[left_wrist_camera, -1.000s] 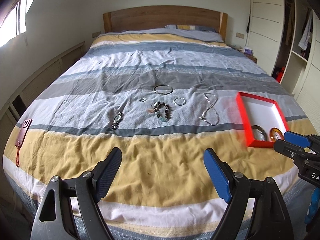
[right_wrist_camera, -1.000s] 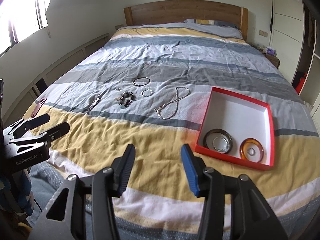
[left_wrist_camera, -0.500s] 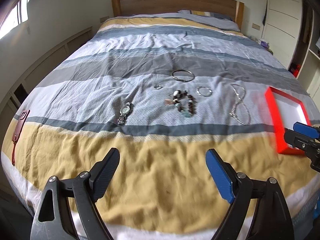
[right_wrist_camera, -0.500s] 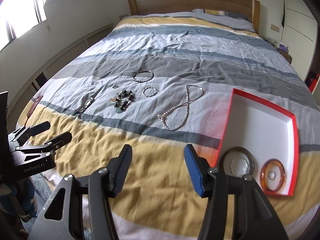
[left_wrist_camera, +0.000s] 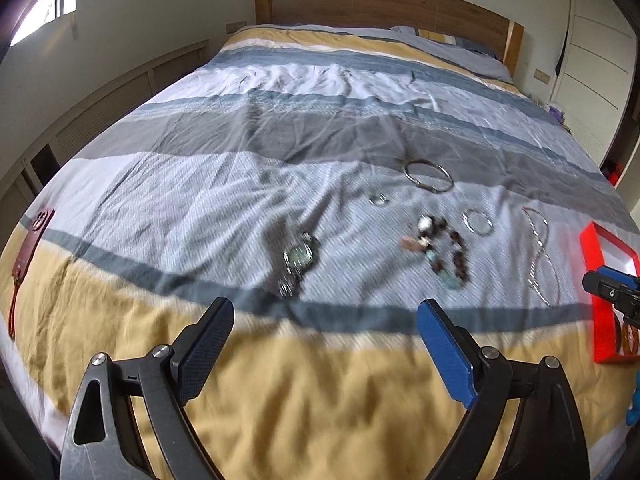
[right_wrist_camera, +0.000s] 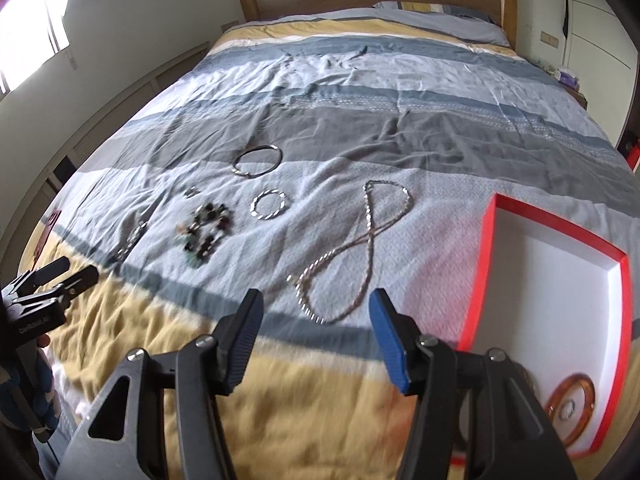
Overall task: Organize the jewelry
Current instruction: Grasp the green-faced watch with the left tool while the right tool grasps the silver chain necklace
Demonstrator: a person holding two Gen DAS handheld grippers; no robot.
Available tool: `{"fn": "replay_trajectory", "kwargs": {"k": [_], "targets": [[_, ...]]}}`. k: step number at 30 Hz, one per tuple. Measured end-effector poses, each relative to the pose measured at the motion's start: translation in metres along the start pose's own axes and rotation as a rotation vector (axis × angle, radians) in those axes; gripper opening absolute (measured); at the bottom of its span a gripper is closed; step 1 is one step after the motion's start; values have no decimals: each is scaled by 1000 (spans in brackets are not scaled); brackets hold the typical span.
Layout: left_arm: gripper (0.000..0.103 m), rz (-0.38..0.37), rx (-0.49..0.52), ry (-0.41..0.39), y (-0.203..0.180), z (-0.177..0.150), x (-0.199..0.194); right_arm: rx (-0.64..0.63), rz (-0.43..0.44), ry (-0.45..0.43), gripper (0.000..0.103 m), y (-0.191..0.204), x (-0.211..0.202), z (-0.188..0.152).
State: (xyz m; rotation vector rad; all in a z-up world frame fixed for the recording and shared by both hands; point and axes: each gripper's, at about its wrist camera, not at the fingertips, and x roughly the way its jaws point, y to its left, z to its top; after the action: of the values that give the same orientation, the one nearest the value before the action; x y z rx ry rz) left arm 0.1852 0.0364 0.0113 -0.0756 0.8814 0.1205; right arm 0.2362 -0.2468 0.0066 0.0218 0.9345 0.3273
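The red-rimmed tray (right_wrist_camera: 486, 264) with a white floor lies on the striped bedspread (right_wrist_camera: 360, 80), to the right of the jewelry; an amber ring dish (right_wrist_camera: 570, 408) sits in its near corner with a small ring inside, and the rest of the floor that shows is bare. The silver necklace (right_wrist_camera: 360, 248) lies in a figure-eight loop just ahead of the right gripper (right_wrist_camera: 316, 316), whose jaws are spread apart and hold nothing. The left gripper (left_wrist_camera: 324, 322) is likewise spread wide and empty; the wristwatch (left_wrist_camera: 298, 262) lies just beyond its fingertips, blurred. Further out are a beaded bracelet (left_wrist_camera: 444, 252), a twisted silver bangle (right_wrist_camera: 269, 205), a plain metal bangle (left_wrist_camera: 429, 175) and a small ring (left_wrist_camera: 378, 199).
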Motion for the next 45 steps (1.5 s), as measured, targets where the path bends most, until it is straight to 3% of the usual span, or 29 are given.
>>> {"fn": "replay_trajectory", "kwargs": {"k": [16,21,25,29,32,34,36,45], "targets": [[89,-3,-45,56,30,18,74,111,-34,36,55,-25,78,31],[75,-13,-58,86,35,15,92,138,-45,47,55,-31,96,32],[71,-32,-64,89,35,11,96,130,-52,48,55,-31,104,31],[54,-45,-43,90,30,8,94,118,-54,42,54,-29,106,26],[40,-61,-40,93,26,6,93,110,-32,42,38,-26,105,22],[30,-79,-44,99,26,5,92,114,-19,45,17,-25,104,20],[13,-94,-45,107,25,5,90,127,13,56,6,-24,103,18],[12,-131,-41,118,17,-6,71,103,81,54,4,-5,85,5]]}}
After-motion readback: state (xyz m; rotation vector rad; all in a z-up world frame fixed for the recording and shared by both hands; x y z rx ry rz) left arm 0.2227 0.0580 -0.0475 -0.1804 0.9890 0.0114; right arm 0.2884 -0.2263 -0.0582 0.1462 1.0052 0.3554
